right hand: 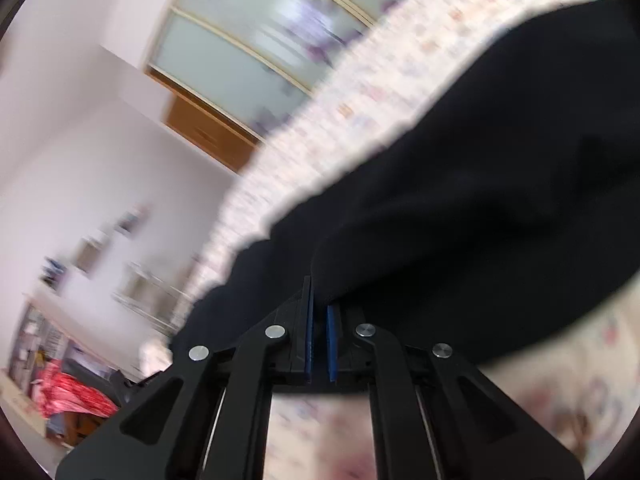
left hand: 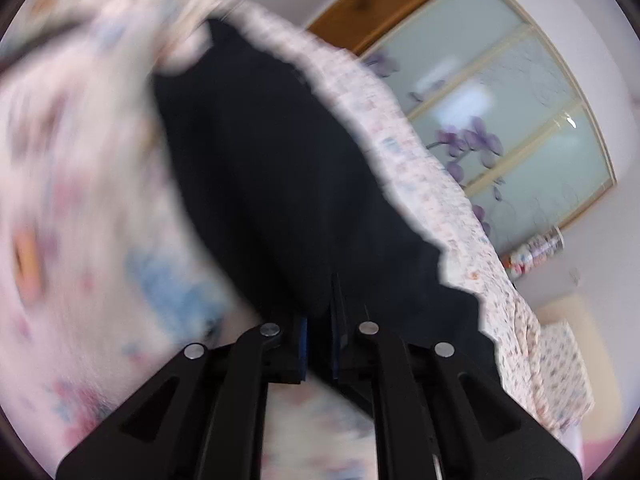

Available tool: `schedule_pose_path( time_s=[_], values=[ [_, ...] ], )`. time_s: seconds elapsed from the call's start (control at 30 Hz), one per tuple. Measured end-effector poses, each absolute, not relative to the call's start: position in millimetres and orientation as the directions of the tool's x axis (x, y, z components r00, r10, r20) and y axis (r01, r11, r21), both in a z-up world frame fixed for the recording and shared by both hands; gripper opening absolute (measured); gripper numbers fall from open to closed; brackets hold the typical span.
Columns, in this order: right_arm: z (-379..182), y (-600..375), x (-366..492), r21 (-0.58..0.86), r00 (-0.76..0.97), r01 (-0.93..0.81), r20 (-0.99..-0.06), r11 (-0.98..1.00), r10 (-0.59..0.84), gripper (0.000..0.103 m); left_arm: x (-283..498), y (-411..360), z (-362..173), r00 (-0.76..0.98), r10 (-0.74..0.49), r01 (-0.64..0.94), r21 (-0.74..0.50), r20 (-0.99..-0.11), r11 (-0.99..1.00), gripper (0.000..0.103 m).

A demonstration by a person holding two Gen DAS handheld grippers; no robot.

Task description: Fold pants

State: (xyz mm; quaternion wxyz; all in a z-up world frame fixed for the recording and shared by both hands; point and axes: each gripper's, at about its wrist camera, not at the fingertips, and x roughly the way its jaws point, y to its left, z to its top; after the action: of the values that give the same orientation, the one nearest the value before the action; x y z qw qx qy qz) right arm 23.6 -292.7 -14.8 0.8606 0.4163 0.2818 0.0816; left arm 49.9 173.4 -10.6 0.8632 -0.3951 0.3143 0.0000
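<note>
Handheld grippers: black linkage frames, blue pads, silver pivot pins.

Left gripper point(left hand: 320, 320): matte black angular arms with triangular cut-outs, four round silver pins at the link joints, and blue-faced pads on the inner sides of the fingers point(left hand: 305, 340). Right gripper point(right hand: 320, 320): same black build, four silver pins, ridged blue pads, and thin bright metal rods running along the inner arms.
</note>
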Motion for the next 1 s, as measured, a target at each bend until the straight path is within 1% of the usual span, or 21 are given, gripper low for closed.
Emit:
schedule_pose_path(
  time_s=[0.03, 0.07, 0.1, 0.13, 0.17, 0.2, 0.27, 0.3, 0.37, 0.4, 0.43, 0.47, 0.5, 0.53, 0.6, 0.63, 0.77, 0.8, 0.83, 1.0],
  values=[
    [-19, -292, 21, 0.75, 0.807, 0.125, -0.457, 0.649, 0.374, 0.006, 48, 173, -13, 0.818, -0.239, -0.233, -0.681, -0.523, 0.694, 0.011],
    [-21, -293, 18, 0.746, 0.789, 0.144, -0.483, 0.65, 0.38, 0.011, 45, 169, -12, 0.839, -0.218, -0.213, -0.67, -0.499, 0.711, 0.013],
    [-23, -296, 10, 0.746, 0.771, 0.162, -0.504, 0.646, 0.389, 0.016, 44, 166, -10, 0.848, -0.205, -0.205, -0.66, -0.488, 0.723, 0.014],
    [-21, -299, 3, 0.746, 0.763, 0.168, -0.513, 0.645, 0.393, 0.026, 44, 164, -9, 0.85, -0.203, -0.2, -0.656, -0.486, 0.728, 0.018],
    [-17, -303, -8, 0.746, 0.76, 0.166, -0.513, 0.646, 0.398, 0.026, 45, 163, -8, 0.853, -0.208, -0.192, -0.658, -0.479, 0.728, 0.026],
    [-14, -305, -15, 0.746, 0.763, 0.163, -0.511, 0.646, 0.397, 0.026, 45, 161, -8, 0.856, -0.215, -0.181, -0.662, -0.47, 0.727, 0.029],
    [-9, -320, -38, 0.765, 0.777, 0.163, -0.489, 0.623, 0.397, 0.026, 47, 154, -4, 0.862, -0.23, -0.153, -0.665, -0.451, 0.731, 0.048],
    [-7, -330, -46, 0.784, 0.788, 0.17, -0.472, 0.597, 0.395, 0.026, 48, 151, -3, 0.866, -0.236, -0.138, -0.664, -0.441, 0.735, 0.052],
    [-4, -364, -65, 0.839, 0.829, 0.205, -0.423, 0.504, 0.367, 0.026, 50, 145, 0, 0.87, -0.24, -0.117, -0.653, -0.43, 0.748, 0.064],
    [-3, -382, -73, 0.861, 0.845, 0.228, -0.407, 0.455, 0.346, 0.026, 51, 147, 0, 0.871, -0.242, -0.109, -0.65, -0.427, 0.752, 0.066],
    [-5, -404, -83, 0.884, 0.862, 0.255, -0.392, 0.392, 0.321, 0.032, 51, 146, 1, 0.871, -0.246, -0.101, -0.647, -0.424, 0.756, 0.07],
    [-7, -421, -90, 0.899, 0.872, 0.28, -0.385, 0.336, 0.303, 0.059, 53, 145, 2, 0.872, -0.249, -0.095, -0.645, -0.422, 0.758, 0.072],
    [-9, -437, -97, 0.911, 0.881, 0.302, -0.379, 0.28, 0.283, 0.069, 54, 144, 3, 0.872, -0.253, -0.09, -0.646, -0.418, 0.758, 0.073],
    [-11, -453, -106, 0.926, 0.899, 0.304, -0.357, 0.225, 0.253, 0.07, 52, 146, 2, 0.873, -0.257, -0.084, -0.648, -0.414, 0.757, 0.075],
    [-12, -469, -116, 0.926, 0.91, 0.327, -0.362, 0.189, 0.202, 0.058, 52, 145, 2, 0.874, -0.264, -0.074, -0.65, -0.408, 0.757, 0.077],
    [-12, -477, -126, 0.916, 0.909, 0.363, -0.389, 0.172, 0.15, 0.048, 52, 145, 2, 0.874, -0.266, -0.071, -0.649, -0.406, 0.757, 0.078],
    [-18, -498, -154, 0.845, 0.852, 0.521, -0.524, 0.122, -0.011, 0.045, 47, 146, 0, 0.873, -0.272, -0.06, -0.644, -0.404, 0.763, 0.082],
    [-19, -501, -157, 0.832, 0.839, 0.543, -0.543, 0.115, -0.037, 0.044, 47, 147, 0, 0.873, -0.273, -0.06, -0.643, -0.405, 0.763, 0.082],
    [-20, -504, -161, 0.824, 0.831, 0.556, -0.553, 0.104, -0.06, 0.042, 48, 147, 0, 0.873, -0.274, -0.059, -0.643, -0.405, 0.763, 0.083],
    [-27, -507, -153, 0.811, 0.813, 0.579, -0.568, 0.085, -0.127, 0.041, 48, 147, -1, 0.872, -0.277, -0.056, -0.644, -0.404, 0.763, 0.083]
  ],
)
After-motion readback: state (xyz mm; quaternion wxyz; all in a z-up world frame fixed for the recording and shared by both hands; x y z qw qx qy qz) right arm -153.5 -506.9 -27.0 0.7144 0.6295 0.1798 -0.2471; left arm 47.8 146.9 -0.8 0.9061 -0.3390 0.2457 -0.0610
